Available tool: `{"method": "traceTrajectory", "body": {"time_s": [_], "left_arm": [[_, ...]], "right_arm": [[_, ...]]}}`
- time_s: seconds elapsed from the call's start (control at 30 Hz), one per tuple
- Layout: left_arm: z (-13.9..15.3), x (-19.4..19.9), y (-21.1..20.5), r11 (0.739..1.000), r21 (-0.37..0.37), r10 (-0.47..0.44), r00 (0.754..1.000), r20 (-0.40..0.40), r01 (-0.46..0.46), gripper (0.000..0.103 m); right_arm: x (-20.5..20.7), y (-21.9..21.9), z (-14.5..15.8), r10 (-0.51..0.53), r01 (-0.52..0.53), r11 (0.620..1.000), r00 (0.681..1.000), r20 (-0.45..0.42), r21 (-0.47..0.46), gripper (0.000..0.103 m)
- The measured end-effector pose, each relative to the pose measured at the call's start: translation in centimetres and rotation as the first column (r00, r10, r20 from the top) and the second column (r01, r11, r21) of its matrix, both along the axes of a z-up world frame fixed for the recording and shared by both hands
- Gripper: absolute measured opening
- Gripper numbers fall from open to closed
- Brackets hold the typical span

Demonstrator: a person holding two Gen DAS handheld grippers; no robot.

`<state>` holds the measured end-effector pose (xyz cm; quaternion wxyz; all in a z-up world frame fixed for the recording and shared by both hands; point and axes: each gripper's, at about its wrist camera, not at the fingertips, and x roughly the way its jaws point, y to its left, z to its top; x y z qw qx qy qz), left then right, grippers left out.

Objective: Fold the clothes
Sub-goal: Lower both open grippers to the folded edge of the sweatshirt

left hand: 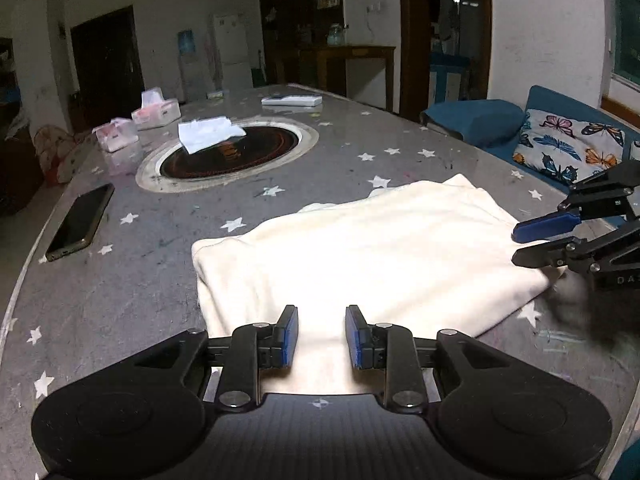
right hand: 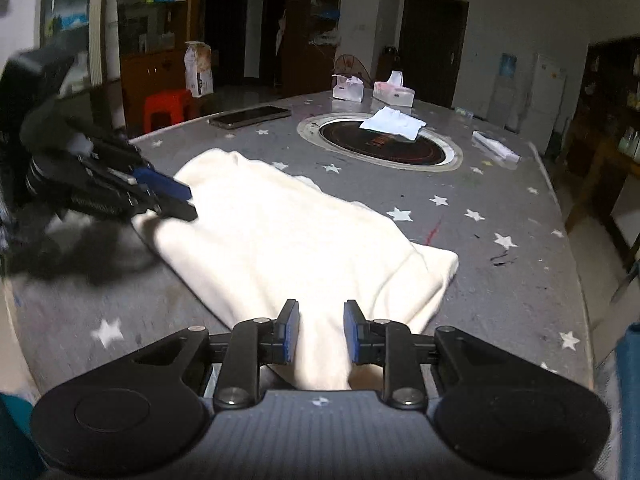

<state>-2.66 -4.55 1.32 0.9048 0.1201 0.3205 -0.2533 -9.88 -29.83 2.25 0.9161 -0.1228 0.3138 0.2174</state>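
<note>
Item: folded cream-white cloth garment [left hand: 360,256], lying flat on the grey star-printed tabletop [left hand: 132,288], at its near side, between the two claws. Several layers show along the folded edges; one corner [right hand: 436,264] is thick and rounded.

Left claw [left hand: 321,336]: black frame, blue pads [left hand: 291,336], jaws apart. It sits low over the near edge of the garment; cloth shows in the gap between the pads, and whether they touch it cannot be told. In the right wrist view the same claw [right hand: 180,200] reaches the garment's left edge.

Right claw [right hand: 321,332]: same build, jaws apart, cloth showing in the gap, no grip visible. In the left wrist view it [left hand: 532,240] enters from the right, with one blue pad above the garment's edge and one black finger at it.

Other items on the tabletop, all well apart from the garment:
- Round dark inset cooktop with a pale metal rim [left hand: 228,156], mid-table.
- White crumpled paper sheet [left hand: 210,132], lying on the cooktop.
- Dark smartphone with a glossy screen [left hand: 80,222], near the left edge.
- Two pink-and-white tissue boxes [left hand: 156,110], far side.
- Flat white packet [left hand: 292,100], far edge.

Beside the tabletop: blue sofa [left hand: 476,120] with a butterfly-print cushion [left hand: 568,144]; red plastic stool [right hand: 168,106].
</note>
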Motion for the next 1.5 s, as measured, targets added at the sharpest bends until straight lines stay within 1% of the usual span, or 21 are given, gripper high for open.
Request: {"method": "traceTrajectory", "body": {"time_s": [0.13,0.27,0.4,0.57,0.73,1.0,1.1,1.37,1.5], "left_arm": [[0.0,-0.3,0.3,1.0,-0.022,-0.001,1.0,-0.023,0.001,0.028],[-0.1,-1.7,0.3,0.999,-0.03,-0.018,1.0,-0.022,0.017,0.029],[-0.2,-3.0,0.8,0.998,-0.058,-0.023,0.999,-0.022,0.021,0.029],[-0.4,-3.6,0.8,0.997,-0.08,0.005,1.0,-0.017,-0.006,0.029],[-0.5,-3.8,0.5,0.996,-0.087,0.032,0.999,-0.001,-0.032,0.032],[-0.8,-4.5,-0.4,0.99,-0.098,0.101,0.995,0.023,-0.099,0.043],[-1.0,-4.7,-0.5,0.99,-0.094,0.11,0.993,0.038,-0.106,0.044],[-0.9,-5.3,-0.5,0.982,-0.114,0.157,0.987,0.023,-0.154,0.044],[-1.0,-6.3,-0.4,0.979,-0.123,0.164,0.986,0.027,-0.16,0.044]], "right_arm": [[-0.6,-0.5,-0.1,-0.024,0.024,1.0,1.0,-0.013,-0.009,0.024],[-1.4,-1.0,-0.2,-0.035,0.035,0.999,0.999,-0.02,-0.016,0.023],[-2.0,-1.4,-0.4,-0.052,0.051,0.999,0.998,-0.019,-0.014,0.024],[-2.6,-1.3,-0.8,-0.088,0.088,0.996,0.996,0.007,-0.001,0.024],[-3.0,-1.5,-1.2,-0.118,0.117,0.992,0.993,0.029,0.036,0.024],[-3.7,-1.1,-1.7,-0.143,0.14,0.989,0.987,0.072,0.043,0.024],[-3.8,-1.0,-1.8,-0.151,0.148,0.988,0.985,0.084,0.045,0.025],[-4.3,-0.8,-2.0,-0.164,0.161,0.986,0.981,0.101,0.039,0.025],[-4.5,-1.2,-2.2,-0.164,0.158,0.986,0.981,0.101,0.06,0.025]]}}
